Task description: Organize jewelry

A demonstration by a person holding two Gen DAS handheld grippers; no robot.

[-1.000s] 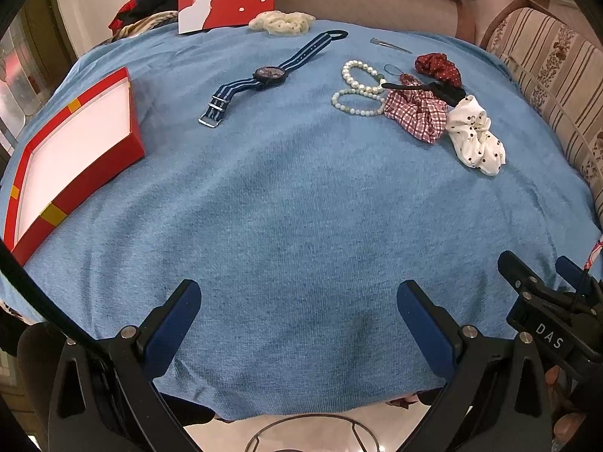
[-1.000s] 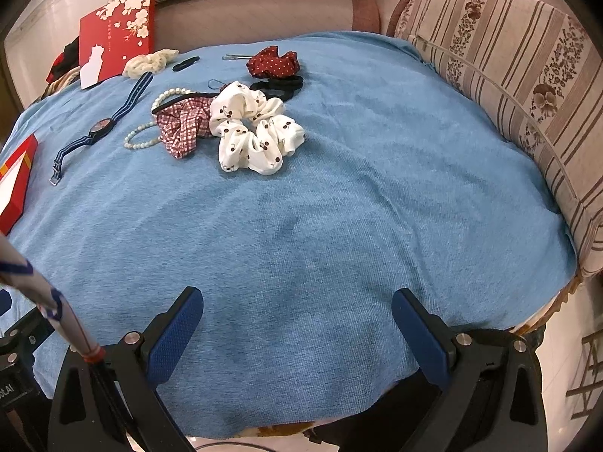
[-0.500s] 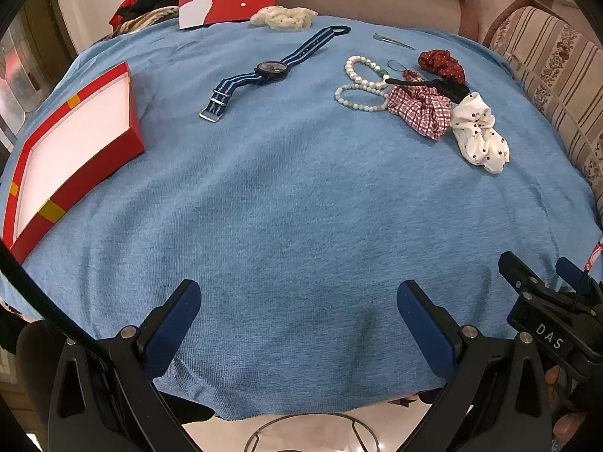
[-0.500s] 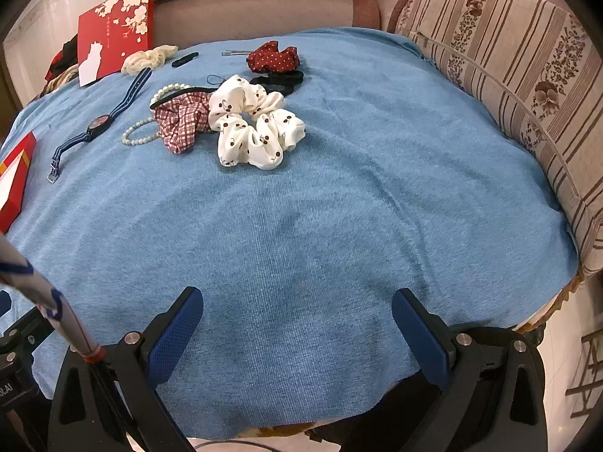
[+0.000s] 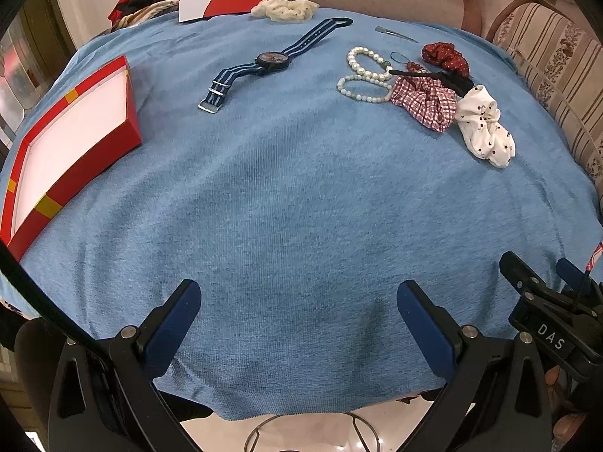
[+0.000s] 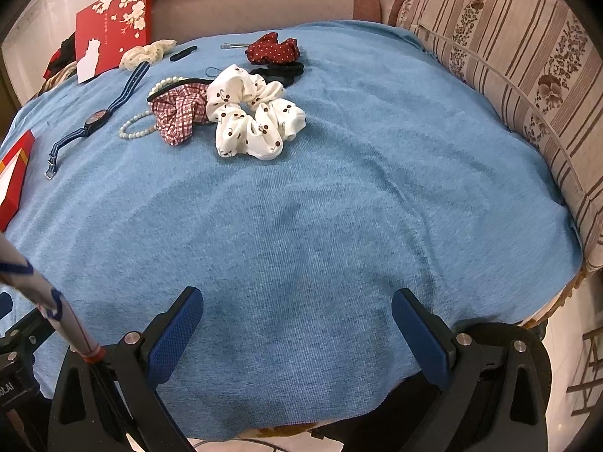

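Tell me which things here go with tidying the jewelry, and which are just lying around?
For the job: watch, pearl bracelets, checked scrunchie, white spotted scrunchie, red dotted scrunchie, red box, probably where they go.

Just lying about: red card with flowers, striped cushions, blue cloth.

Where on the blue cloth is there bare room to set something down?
The whole near half of the blue cloth is bare, from both open grippers up to the watch and white scrunchie. The right side toward the striped sofa is free too. It is crowded at the far middle around the bead bracelets and checked scrunchie.
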